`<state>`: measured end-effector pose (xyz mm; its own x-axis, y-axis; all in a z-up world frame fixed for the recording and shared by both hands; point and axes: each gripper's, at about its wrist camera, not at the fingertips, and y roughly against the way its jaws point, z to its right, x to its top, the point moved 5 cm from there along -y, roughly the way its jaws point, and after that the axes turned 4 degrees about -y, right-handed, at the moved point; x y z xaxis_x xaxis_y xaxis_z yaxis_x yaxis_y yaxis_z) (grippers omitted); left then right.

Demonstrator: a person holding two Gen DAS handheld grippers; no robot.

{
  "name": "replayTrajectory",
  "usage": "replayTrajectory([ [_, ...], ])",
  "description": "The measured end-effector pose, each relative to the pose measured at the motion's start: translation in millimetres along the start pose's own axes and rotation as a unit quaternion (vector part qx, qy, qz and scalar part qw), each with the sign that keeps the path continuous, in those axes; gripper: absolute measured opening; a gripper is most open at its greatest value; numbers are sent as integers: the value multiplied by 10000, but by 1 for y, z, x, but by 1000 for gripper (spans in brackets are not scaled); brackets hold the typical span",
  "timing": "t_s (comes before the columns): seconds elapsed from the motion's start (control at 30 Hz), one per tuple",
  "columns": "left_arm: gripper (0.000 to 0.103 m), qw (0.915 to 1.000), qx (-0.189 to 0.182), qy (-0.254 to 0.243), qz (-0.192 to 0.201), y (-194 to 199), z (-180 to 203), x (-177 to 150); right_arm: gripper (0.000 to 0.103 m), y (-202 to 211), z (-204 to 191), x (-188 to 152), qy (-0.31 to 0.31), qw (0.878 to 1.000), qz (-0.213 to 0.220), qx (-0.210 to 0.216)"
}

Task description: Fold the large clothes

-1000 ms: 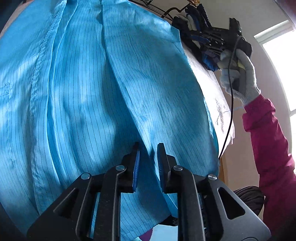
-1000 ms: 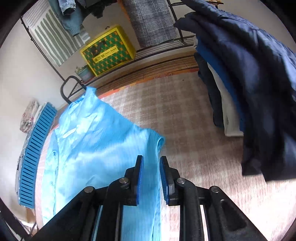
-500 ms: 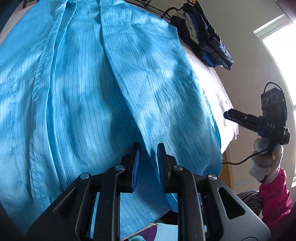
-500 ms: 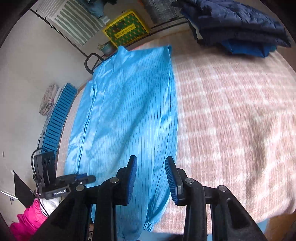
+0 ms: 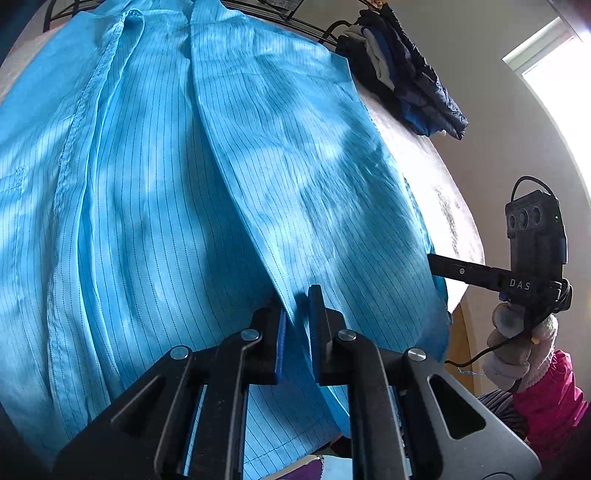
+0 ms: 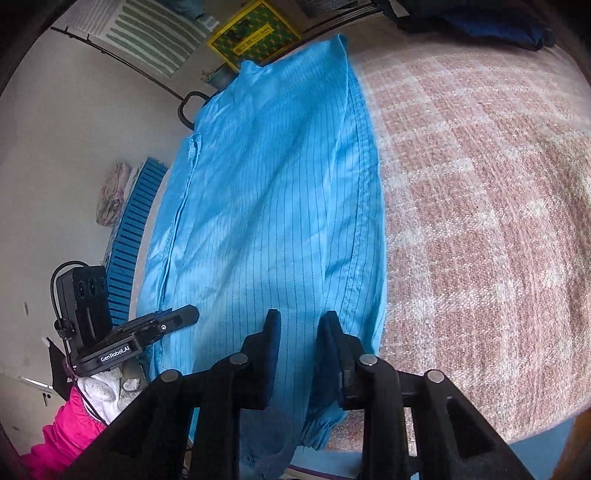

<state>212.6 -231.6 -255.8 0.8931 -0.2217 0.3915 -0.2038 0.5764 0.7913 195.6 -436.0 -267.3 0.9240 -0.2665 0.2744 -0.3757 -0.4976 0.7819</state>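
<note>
A large light-blue pinstriped garment (image 5: 192,192) lies spread lengthwise on the checked bedcover; it also shows in the right wrist view (image 6: 273,206). My left gripper (image 5: 297,310) is shut on a fold of the garment near its hem. My right gripper (image 6: 297,332) is open, its jaws apart just above the garment's lower right part, near a side seam. Each gripper appears in the other's view, the right one (image 5: 458,271) at the garment's right edge, the left one (image 6: 173,319) at its left edge.
The pink checked bedcover (image 6: 480,206) extends to the right of the garment. A pile of dark folded clothes (image 5: 406,88) sits at the bed's far end. A yellow crate (image 6: 255,33), a blue slatted panel (image 6: 129,240) and a clothes rack lie beyond the bed.
The right gripper has swung from the far end of the bed down to the garment's near hem and opened. The left gripper has stayed shut on the fold.
</note>
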Motion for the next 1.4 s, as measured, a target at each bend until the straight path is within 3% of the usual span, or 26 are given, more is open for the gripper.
replayTrajectory([
  [0.2,6,9998,-79,-160,-56,-5,10,-1,0,15,4,-2,283,9953,240,-897],
  [0.33,6,9992,72,-404,-31,-4,15,-3,1,23,15,0,22,9981,270,-549],
  [0.4,6,9990,110,-422,-6,-1,14,-3,13,30,18,1,-18,9977,379,-564],
  [0.43,6,9989,130,-442,12,0,13,-4,24,35,20,1,15,9965,485,-686],
  [0.47,6,9989,127,-452,12,0,12,-4,44,40,23,1,15,9950,586,-811],
  [0.5,6,9990,108,-442,13,0,11,-5,53,44,27,0,-51,9951,634,-761],
  [0.63,6,9989,131,-446,37,-3,12,-3,58,37,40,-4,-412,9972,507,-353],
  [0.77,6,9986,170,-509,38,-6,17,-1,57,27,30,-7,-211,9982,450,-324],
  [0.87,6,9982,205,-562,31,-6,18,0,41,18,26,-12,-275,9992,294,-51],
  [0.93,6,9983,203,-538,19,-4,17,-1,35,16,22,-14,-165,9991,348,-157],
  [1.0,6,9984,239,-513,48,2,16,-2,10,12,21,-16,-190,9994,254,-153],
  [1.03,6,9984,245,-506,82,6,16,-2,8,11,21,-16,-246,9992,274,-177],
  [1.13,6,9977,238,-572,278,28,20,-1,2,16,19,-17,-267,9987,357,-259],
  [1.27,6,9902,393,-1009,880,55,41,3,0,27,9,-17,-229,9981,475,-307],
  [1.4,6,9937,104,-956,569,28,52,-1,0,33,-1,-16,-328,9975,599,-180],
])
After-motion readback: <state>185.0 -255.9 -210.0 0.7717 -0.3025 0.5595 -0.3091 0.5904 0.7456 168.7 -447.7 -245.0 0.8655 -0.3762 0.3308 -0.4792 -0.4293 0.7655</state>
